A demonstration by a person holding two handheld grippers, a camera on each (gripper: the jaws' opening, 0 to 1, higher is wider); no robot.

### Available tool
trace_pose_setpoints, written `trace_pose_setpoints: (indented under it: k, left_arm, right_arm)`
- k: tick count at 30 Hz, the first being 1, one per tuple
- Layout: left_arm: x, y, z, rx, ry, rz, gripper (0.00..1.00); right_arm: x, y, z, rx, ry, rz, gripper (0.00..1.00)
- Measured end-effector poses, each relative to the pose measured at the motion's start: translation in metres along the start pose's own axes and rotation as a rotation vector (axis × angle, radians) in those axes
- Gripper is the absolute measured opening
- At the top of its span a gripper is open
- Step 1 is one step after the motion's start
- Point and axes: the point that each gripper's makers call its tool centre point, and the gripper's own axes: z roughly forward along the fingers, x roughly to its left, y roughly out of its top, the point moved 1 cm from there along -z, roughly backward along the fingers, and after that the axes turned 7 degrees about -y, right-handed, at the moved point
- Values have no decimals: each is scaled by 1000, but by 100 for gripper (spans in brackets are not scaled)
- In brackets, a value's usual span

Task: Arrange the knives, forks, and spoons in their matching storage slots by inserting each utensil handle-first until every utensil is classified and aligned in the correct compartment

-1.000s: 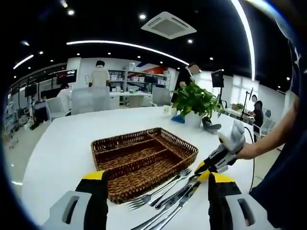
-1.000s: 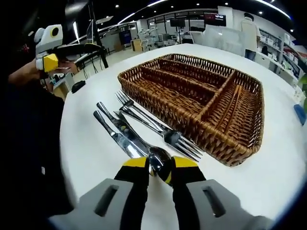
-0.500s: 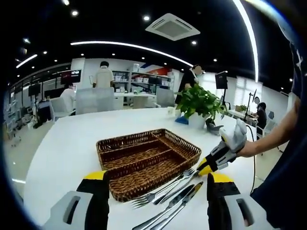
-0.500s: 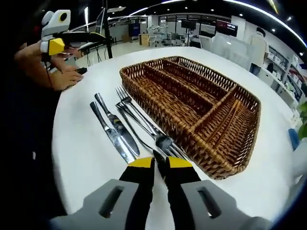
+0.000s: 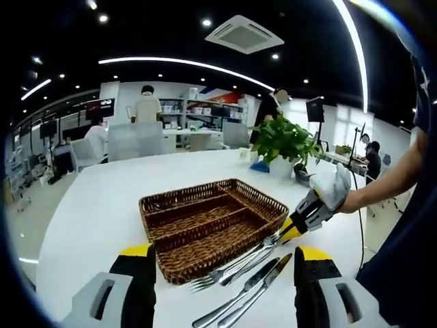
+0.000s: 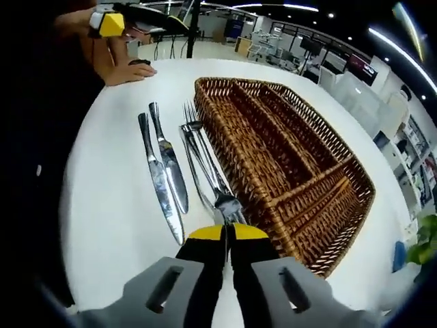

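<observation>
A round white table (image 6: 109, 205) carries a brown wicker tray (image 6: 293, 171), two knives (image 6: 164, 181), forks (image 6: 201, 154) and a potted plant (image 5: 283, 147).

Bright ceiling strip lights (image 5: 184, 63), glare on white table (image 6: 116, 198), strong fisheye edge bending, sharp centre

Just ahead of the right gripper's (image 6: 227, 236) closed jaws, a brown woven wicker tray (image 6: 311, 184) with long empty slots; left of it, silver forks (image 6: 205, 164) and two steel knives (image 6: 164, 181) lie flat on the white table
</observation>
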Motion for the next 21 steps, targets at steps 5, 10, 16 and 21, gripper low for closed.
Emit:
trace_pose_setpoints:
  k: [5, 10, 16, 21]
  left_arm:
    - [3, -1, 0, 8, 1, 2, 87]
    - [5, -1, 1, 9, 1, 4, 87]
    - [6, -1, 2, 8, -4, 0, 87]
    - [5, 0, 2, 2, -9, 4, 88]
  right_arm:
    - [3, 0, -1, 0, 29, -23, 0]
    - [6, 1, -5, -4, 67, 5, 0]
    - [6, 5, -15, -27, 89, 39, 0]
    - [-3, 18, -24, -56, 79, 18, 0]
